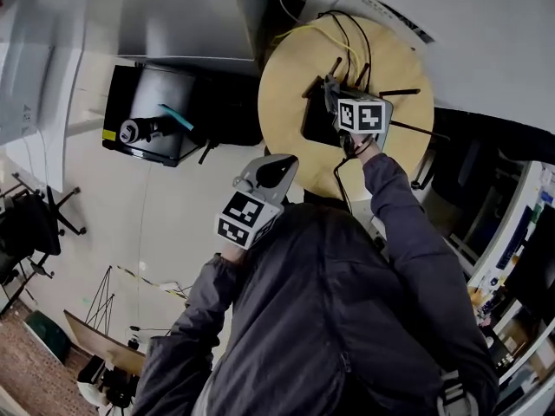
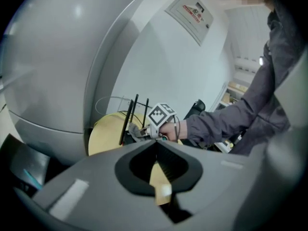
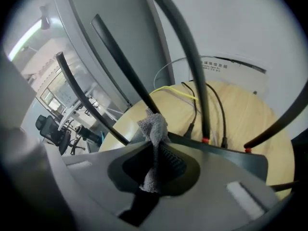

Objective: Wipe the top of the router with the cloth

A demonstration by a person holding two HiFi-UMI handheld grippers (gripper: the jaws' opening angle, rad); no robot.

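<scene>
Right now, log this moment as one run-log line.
right tool: shut on cloth, over router top | left tool: shut, empty, away from router | cloth-router contact: cannot tell | surface: round wooden table

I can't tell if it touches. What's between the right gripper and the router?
Only the grey cloth, pinched in the right gripper's shut jaws, by the router. The right gripper view shows it.

Indoor office or lab workspace; a round pale-wood table (image 1: 295,68) carries a black router (image 1: 314,120) with upright antennas and trailing cables (image 1: 351,48); a wheeled office chair (image 1: 30,224) stands on a light floor (image 1: 173,206); crowded shelving (image 1: 512,263) lines the right edge; a printed notice (image 2: 189,12) is fixed to a plain white wall (image 2: 159,66); a ceiling strip light (image 3: 26,40) runs over more desks and chairs behind.
</scene>
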